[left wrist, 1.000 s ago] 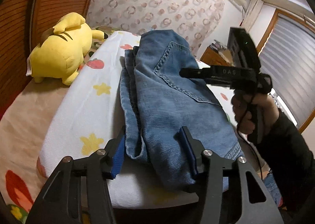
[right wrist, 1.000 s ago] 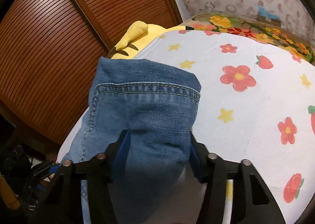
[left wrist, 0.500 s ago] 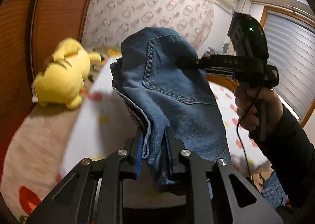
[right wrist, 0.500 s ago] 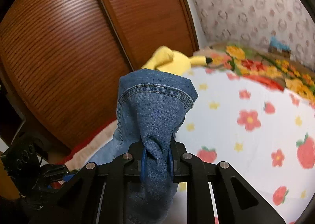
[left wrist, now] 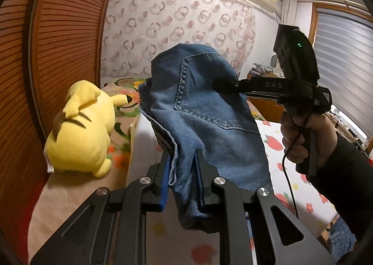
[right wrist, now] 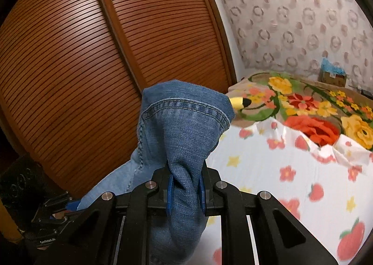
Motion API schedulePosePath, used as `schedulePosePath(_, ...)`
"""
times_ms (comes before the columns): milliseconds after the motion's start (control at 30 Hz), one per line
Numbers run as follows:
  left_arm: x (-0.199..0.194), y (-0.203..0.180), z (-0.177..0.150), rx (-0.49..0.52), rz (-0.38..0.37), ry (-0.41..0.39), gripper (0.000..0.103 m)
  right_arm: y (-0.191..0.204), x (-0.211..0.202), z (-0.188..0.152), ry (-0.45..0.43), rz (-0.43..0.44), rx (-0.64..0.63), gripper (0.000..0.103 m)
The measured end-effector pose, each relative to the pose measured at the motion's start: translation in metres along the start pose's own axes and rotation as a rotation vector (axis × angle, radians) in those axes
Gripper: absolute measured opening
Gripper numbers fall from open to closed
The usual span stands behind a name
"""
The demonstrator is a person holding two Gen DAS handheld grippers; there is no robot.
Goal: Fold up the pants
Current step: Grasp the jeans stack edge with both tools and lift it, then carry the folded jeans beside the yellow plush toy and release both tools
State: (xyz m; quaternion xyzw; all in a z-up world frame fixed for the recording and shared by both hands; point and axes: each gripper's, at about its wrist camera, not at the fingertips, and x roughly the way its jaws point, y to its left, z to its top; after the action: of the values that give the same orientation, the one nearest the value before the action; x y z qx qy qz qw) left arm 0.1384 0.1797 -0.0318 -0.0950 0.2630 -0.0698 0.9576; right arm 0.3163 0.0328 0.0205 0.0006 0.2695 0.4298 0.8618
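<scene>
Both grippers are clamped on the pants (left wrist: 205, 111) — the left gripper (left wrist: 183, 171) on bunched denim, the right gripper (right wrist: 185, 185) likewise — and hold them above the bed (right wrist: 268, 167) near its wardrobe-side edge. Judged best: carry both ends level and together, so the fold lands square.

pants (left wrist: 209, 111) | blue denim | folded, bunched | lifted above bed
</scene>
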Motion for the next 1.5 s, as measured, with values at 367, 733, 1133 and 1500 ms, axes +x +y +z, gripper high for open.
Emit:
schedulePosePath(367, 0.078, 0.030, 0.038, 0.027, 0.070, 0.058, 0.020, -0.046, 0.082, 0.032, -0.011, -0.040, 0.050, 0.017)
schedulePosePath(733, 0.109, 0.049, 0.011, 0.004, 0.134, 0.174, 0.020, -0.075, 0.165, 0.028, 0.167, -0.128, 0.065, 0.044)
schedulePosePath(1133, 0.116, 0.047, 0.005, 0.040, 0.186, 0.228, 0.021, -0.055, 0.144, 0.025, 0.185, -0.270, 0.039, 0.049)
schedulePosePath(1500, 0.113, 0.047, 0.006, 0.053, 0.203, 0.228, 0.027, -0.035, 0.121, 0.034, 0.150, -0.243, 0.007, 0.049)
